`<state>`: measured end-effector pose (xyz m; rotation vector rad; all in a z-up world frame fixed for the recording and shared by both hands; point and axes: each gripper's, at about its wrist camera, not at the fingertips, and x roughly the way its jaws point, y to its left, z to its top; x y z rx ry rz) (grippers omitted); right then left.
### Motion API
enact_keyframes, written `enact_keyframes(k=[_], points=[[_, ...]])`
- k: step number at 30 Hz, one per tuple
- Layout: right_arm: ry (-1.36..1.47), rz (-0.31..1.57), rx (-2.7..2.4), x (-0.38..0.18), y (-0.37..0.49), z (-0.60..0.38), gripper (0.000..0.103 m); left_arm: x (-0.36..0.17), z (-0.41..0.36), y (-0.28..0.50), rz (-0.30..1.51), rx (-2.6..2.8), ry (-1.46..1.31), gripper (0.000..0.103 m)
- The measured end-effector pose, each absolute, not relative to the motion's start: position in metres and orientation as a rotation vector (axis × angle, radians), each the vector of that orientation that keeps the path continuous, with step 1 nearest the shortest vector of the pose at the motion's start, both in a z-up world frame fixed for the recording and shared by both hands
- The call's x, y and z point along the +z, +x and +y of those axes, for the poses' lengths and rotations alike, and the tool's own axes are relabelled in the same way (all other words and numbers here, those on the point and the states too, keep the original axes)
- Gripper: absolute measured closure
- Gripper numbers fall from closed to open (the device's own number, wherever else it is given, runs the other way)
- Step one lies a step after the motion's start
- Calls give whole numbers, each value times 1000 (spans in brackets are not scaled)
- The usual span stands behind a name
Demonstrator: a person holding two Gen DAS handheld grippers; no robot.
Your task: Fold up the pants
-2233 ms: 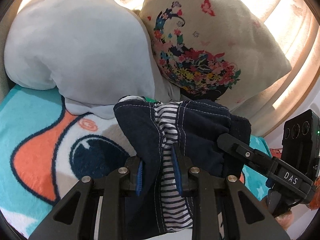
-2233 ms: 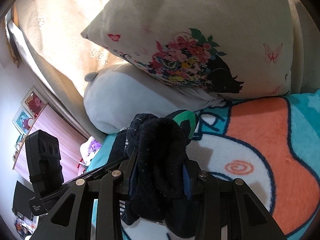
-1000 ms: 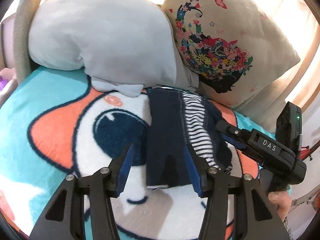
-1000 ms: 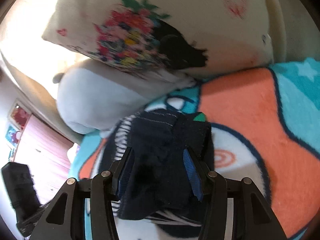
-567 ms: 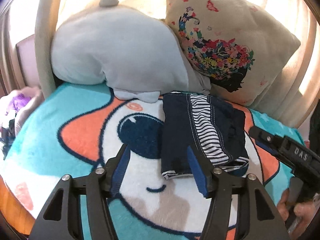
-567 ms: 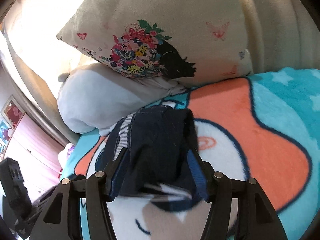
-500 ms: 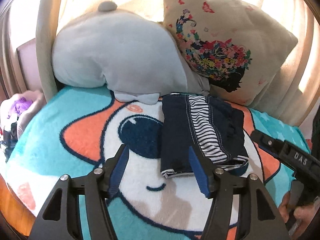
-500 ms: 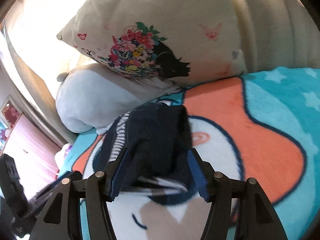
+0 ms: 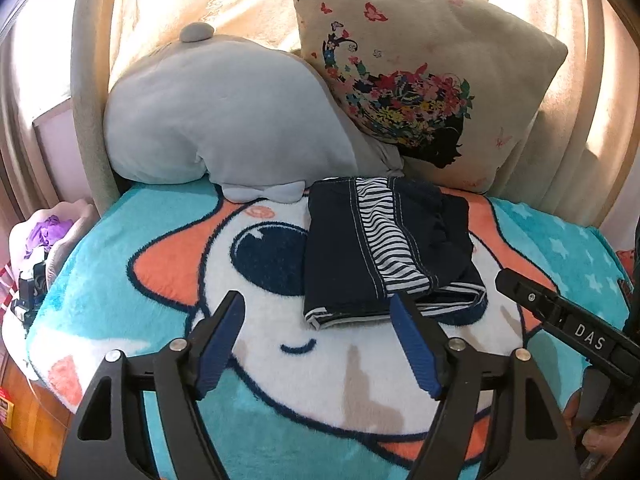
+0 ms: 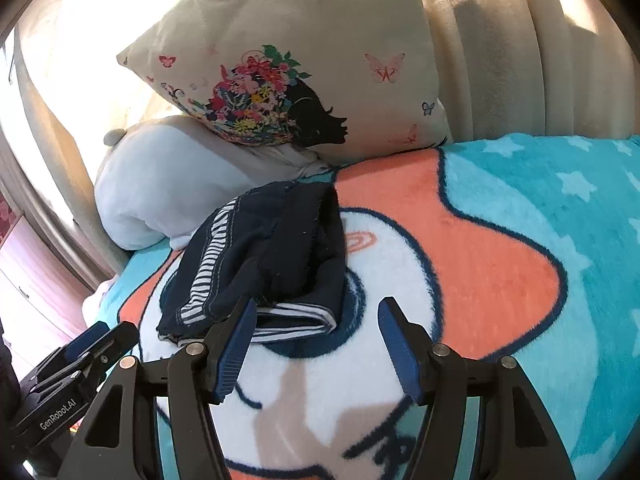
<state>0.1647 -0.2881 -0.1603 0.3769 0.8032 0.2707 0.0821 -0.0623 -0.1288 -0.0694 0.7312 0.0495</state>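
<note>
Pants [image 9: 384, 252], navy with a striped panel, lie folded into a compact stack on the blanket [image 9: 160, 240], a teal fleece with an orange and white cartoon print that covers the bed. The far edge of the stack sits just in front of a grey plush pillow [image 9: 224, 120] and a cream cushion [image 9: 420, 80] printed with flowers and butterflies; the cushion leans on the pillow, and beige curtains [image 9: 560, 20] hang behind both.

The left gripper [image 9: 316, 328] hovers near the front edge of the stack with its jaws wide apart; they have just been opening, and nothing is between them but blanket. The right gripper [image 10: 316, 328] is likewise spread wide and empty after opening, its left finger [image 10: 236, 344] overlapping the near corner of the pants [image 10: 264, 256] in the right wrist view, though I cannot tell whether it touches them. A hand [image 9: 600, 436] shows at the lower right edge of the left wrist view
</note>
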Motion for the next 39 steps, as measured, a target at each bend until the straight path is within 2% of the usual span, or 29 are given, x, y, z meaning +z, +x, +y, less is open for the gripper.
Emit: enact_keyframes(k=[9,11,15,20,25,26,27,29,31,34,39], points=[[430,820,318,-159,179,-293,32,-140,-37,110,807,-22,-206,28],[474,850,361,-161,195,-296,28,-144,-28,121,824,-49,-263,28],[533,929,425,-172,227,-296,28,-156,-10,150,879,-114,-392,28],[599,1010,434,-200,261,-292,28,-170,-13,175,936,-176,-423,28],[654,1000,493,-206,274,-287,29,-179,-31,194,971,-245,-421,28],[662,1000,518,-207,275,-284,39,-181,-34,195,974,-254,-421,30],[664,1005,531,-207,276,-282,44,-179,-39,195,964,-256,-416,34],[655,1000,541,-204,276,-280,56,-176,-45,195,961,-274,-411,53],[639,983,554,-198,275,-279,62,-169,-49,192,948,-275,-400,53],[634,948,576,-184,271,-278,66,-157,-55,187,925,-279,-392,53],[622,922,576,-175,264,-281,64,-149,-65,181,897,-230,-304,53]])
